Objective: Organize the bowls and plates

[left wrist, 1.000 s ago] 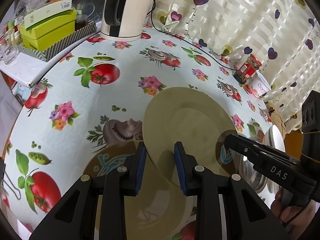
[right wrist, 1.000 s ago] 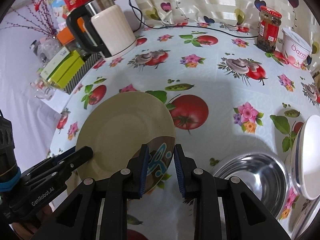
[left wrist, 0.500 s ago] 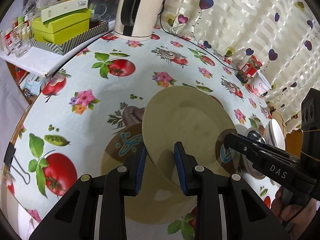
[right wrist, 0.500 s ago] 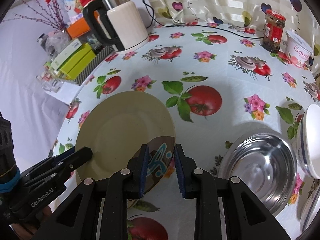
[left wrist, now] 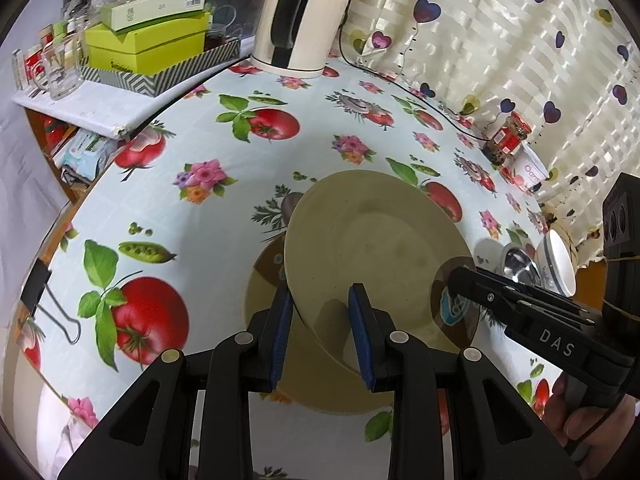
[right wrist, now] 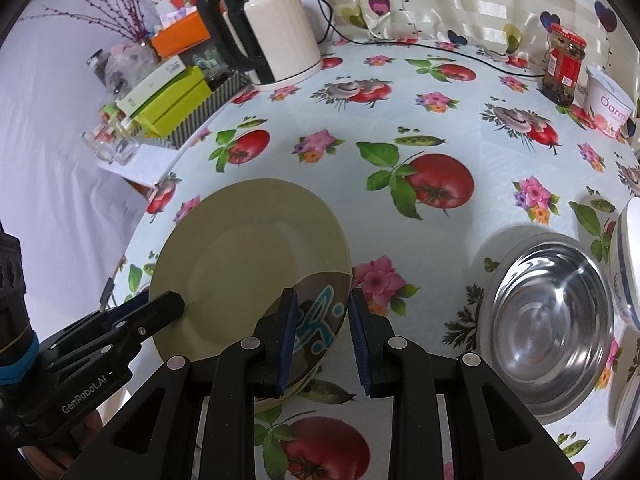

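**Two grippers carry the plate across the counter**

The tan plate (left wrist: 376, 240) is held up over the counter (left wrist: 208, 208), low in the middle of both views. The left gripper (left wrist: 322, 332) and the right gripper (right wrist: 323, 336) each have their fingers clamped on its rim. Since a second ago the kettle (right wrist: 276, 40) and the steel bowl (right wrist: 548, 320) have slid in the views, so the plate is on its way somewhere. Another dish (left wrist: 268, 272) sits under the plate, mostly hidden. You cannot see where it will go.
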